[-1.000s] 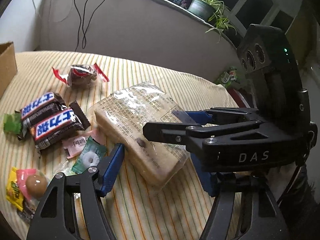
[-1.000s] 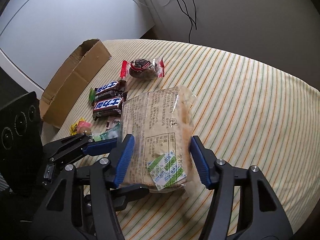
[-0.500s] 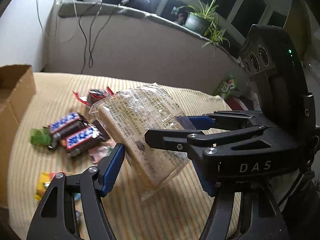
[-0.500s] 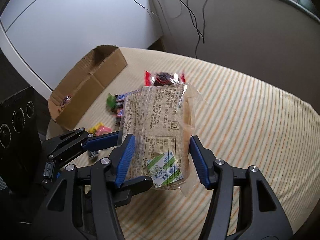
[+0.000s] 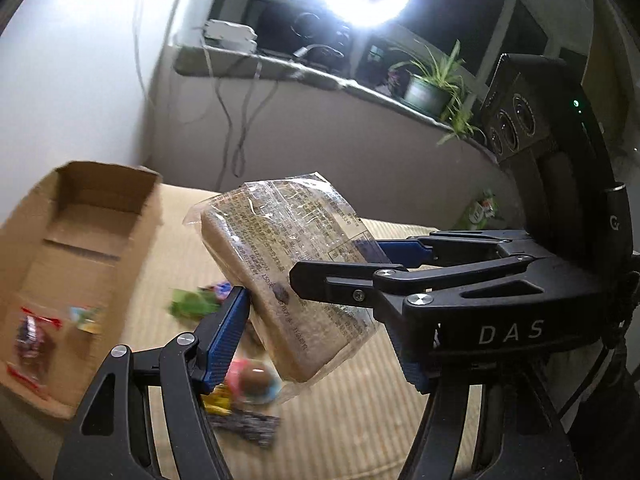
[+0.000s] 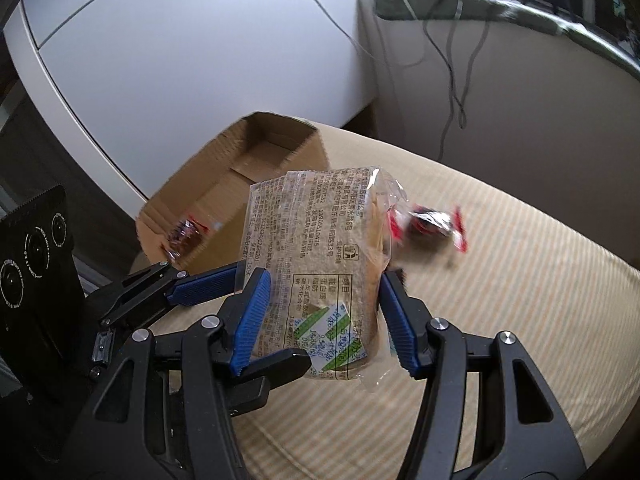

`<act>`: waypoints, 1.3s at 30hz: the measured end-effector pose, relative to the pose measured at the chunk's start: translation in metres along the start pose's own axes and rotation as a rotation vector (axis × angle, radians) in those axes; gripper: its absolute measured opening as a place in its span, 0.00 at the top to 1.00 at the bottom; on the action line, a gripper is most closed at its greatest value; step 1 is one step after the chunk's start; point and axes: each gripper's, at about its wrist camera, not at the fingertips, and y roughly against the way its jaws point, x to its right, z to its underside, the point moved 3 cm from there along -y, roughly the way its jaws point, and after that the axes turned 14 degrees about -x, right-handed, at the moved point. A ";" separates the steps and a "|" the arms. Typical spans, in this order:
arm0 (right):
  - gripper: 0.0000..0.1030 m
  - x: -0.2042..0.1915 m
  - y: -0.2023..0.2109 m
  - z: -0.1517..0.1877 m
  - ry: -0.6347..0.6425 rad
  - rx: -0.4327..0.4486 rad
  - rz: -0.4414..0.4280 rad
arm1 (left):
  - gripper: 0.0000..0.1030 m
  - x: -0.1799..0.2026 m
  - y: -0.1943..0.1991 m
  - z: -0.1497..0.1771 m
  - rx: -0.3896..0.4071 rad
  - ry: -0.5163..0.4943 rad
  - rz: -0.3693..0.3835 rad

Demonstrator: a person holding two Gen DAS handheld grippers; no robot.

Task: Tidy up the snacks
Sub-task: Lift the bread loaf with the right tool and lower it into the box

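Note:
A loaf of sliced bread in clear printed wrap (image 5: 280,256) (image 6: 316,240) hangs above the striped table, tilted. My left gripper (image 5: 316,340) is shut on its lower end, and the left blue pad presses against its side. My right gripper (image 6: 324,316) is shut on the labelled end, a blue pad on each side. In the left wrist view the right gripper's fingers (image 5: 352,276) cross in front of the loaf. The left gripper's fingers (image 6: 200,286) reach in from the left in the right wrist view. An open cardboard box (image 5: 80,240) (image 6: 240,168) stands beyond, to the left.
A red-wrapped snack (image 5: 32,344) (image 6: 184,236) lies inside the box. Loose sweets sit on the table below: a green wrapper (image 5: 192,304), a pink candy (image 5: 252,376), a dark bar (image 5: 244,424), and a red-wrapped dark snack (image 6: 432,224). Behind is a ledge with cables and a potted plant (image 5: 428,88).
Both grippers have lifted the loaf off the table and carried it up and toward the cardboard box. The box now shows its inside; the loose snacks have dropped lower in view.

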 end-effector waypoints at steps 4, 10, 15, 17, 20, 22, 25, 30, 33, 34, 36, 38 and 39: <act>0.43 -0.019 -0.009 -0.015 0.019 0.000 -0.015 | 0.35 -0.022 0.009 -0.003 0.019 0.024 -0.020; 0.43 -0.043 -0.026 -0.038 0.054 -0.007 -0.030 | 0.35 -0.052 0.019 -0.008 0.044 0.052 -0.053; 0.43 -0.061 -0.041 -0.059 0.076 -0.016 -0.054 | 0.35 -0.079 0.024 -0.014 0.058 0.085 -0.085; 0.43 -0.070 -0.048 -0.067 0.088 -0.020 -0.061 | 0.35 -0.090 0.026 -0.016 0.060 0.098 -0.095; 0.43 -0.080 -0.058 -0.079 0.106 -0.025 -0.067 | 0.35 -0.107 0.028 -0.019 0.058 0.113 -0.110; 0.43 -0.084 -0.065 -0.087 0.113 -0.030 -0.074 | 0.34 -0.118 0.028 -0.022 0.055 0.120 -0.119; 0.43 -0.088 -0.076 -0.099 0.119 -0.042 -0.086 | 0.34 -0.134 0.027 -0.024 0.049 0.132 -0.133; 0.43 -0.092 -0.097 -0.115 0.120 -0.060 -0.114 | 0.34 -0.154 0.021 -0.028 0.037 0.153 -0.155; 0.43 -0.092 -0.107 -0.124 0.118 -0.074 -0.126 | 0.34 -0.165 0.016 -0.030 0.026 0.170 -0.159; 0.43 -0.091 -0.111 -0.126 0.118 -0.078 -0.127 | 0.34 -0.168 0.015 -0.030 0.022 0.174 -0.159; 0.43 -0.092 -0.117 -0.131 0.120 -0.083 -0.126 | 0.34 -0.174 0.012 -0.031 0.015 0.181 -0.160; 0.43 -0.090 -0.119 -0.133 0.120 -0.088 -0.128 | 0.34 -0.179 0.010 -0.032 0.011 0.185 -0.162; 0.43 -0.090 -0.122 -0.135 0.119 -0.090 -0.128 | 0.34 -0.181 0.010 -0.032 0.010 0.188 -0.163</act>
